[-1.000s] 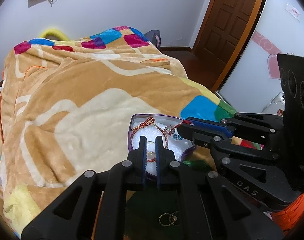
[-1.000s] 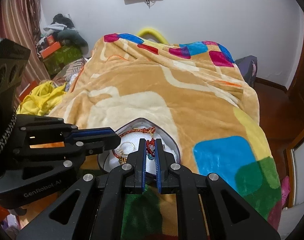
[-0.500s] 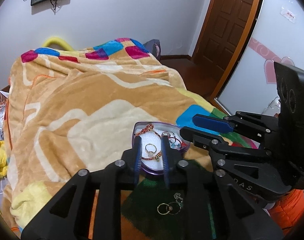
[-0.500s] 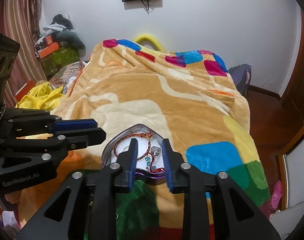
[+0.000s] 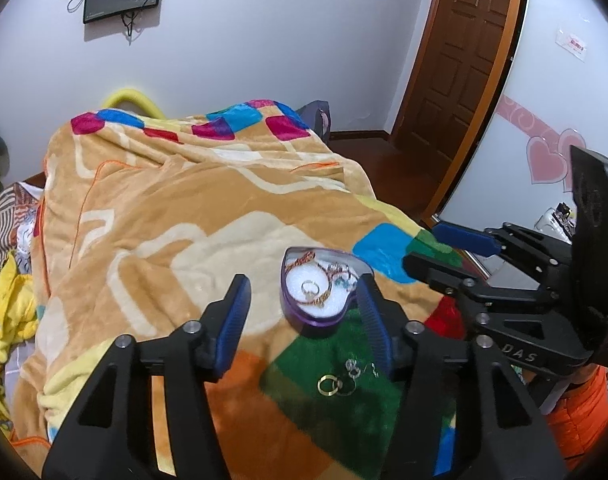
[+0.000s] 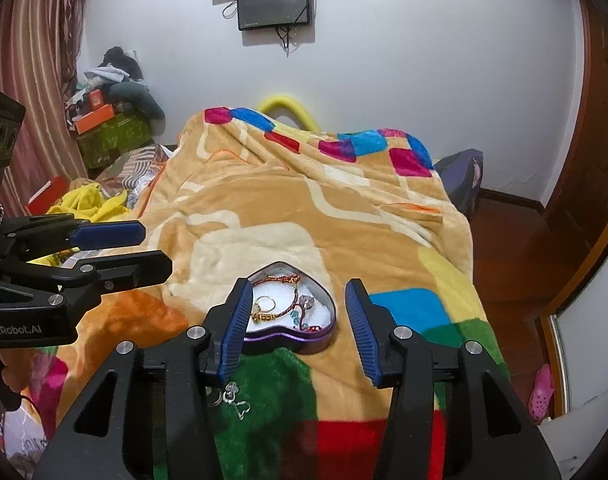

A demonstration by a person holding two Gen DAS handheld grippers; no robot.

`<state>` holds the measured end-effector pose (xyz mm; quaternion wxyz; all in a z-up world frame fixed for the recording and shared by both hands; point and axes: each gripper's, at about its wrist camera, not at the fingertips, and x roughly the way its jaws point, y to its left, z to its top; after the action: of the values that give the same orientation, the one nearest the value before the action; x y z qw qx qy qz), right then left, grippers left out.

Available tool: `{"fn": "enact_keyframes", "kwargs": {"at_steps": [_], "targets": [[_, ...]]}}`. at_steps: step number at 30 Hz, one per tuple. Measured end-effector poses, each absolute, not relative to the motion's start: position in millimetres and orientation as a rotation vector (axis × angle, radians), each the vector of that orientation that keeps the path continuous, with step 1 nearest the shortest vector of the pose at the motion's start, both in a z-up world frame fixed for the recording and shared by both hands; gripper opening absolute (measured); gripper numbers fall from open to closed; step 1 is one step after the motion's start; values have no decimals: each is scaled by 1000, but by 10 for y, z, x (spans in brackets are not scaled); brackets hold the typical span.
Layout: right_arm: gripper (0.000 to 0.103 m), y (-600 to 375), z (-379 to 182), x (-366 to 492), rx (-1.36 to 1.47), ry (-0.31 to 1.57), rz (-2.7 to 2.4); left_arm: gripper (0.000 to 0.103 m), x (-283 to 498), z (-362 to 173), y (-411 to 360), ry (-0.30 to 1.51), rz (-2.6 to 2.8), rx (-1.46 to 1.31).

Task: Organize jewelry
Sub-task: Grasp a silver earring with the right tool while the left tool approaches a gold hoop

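Both jaws just opened, empty; heart tin (image 6: 304,338) lies beyond.

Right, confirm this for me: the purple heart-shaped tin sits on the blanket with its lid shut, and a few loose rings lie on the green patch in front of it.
One thing is wrong: the heart-shaped tin has no lid on it. The right wrist view shows it open, with rings and a red cord bracelet lying on white padding inside. The rest holds: it sits on the blanket, and loose rings lie on the green patch in front of it.
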<state>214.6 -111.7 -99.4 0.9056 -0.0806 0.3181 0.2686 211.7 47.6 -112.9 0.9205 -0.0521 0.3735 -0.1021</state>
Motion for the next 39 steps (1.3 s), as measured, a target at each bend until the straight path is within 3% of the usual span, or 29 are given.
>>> {"fn": "enact_keyframes", "kwargs": {"at_steps": [3,22,27,33,39], "targets": [[53,-1128,-986,2043,-167,651,554,57,2038,-1179,519,787,-200,-112],[52,-1089,-1691,1852,-171,854,563,57,1793,-1784,529,935,-182,-91],[39,-1033,-1804,1884,-181,888,587,56,1792,-1865,527,940,-189,-91],[26,-946,-1816,1944,-170,896,628,41,1809,-1913,476,946,-222,-78],[12,-806,-1886,1966,-192,915,668,39,1842,-1975,408,959,-252,-72]]}}
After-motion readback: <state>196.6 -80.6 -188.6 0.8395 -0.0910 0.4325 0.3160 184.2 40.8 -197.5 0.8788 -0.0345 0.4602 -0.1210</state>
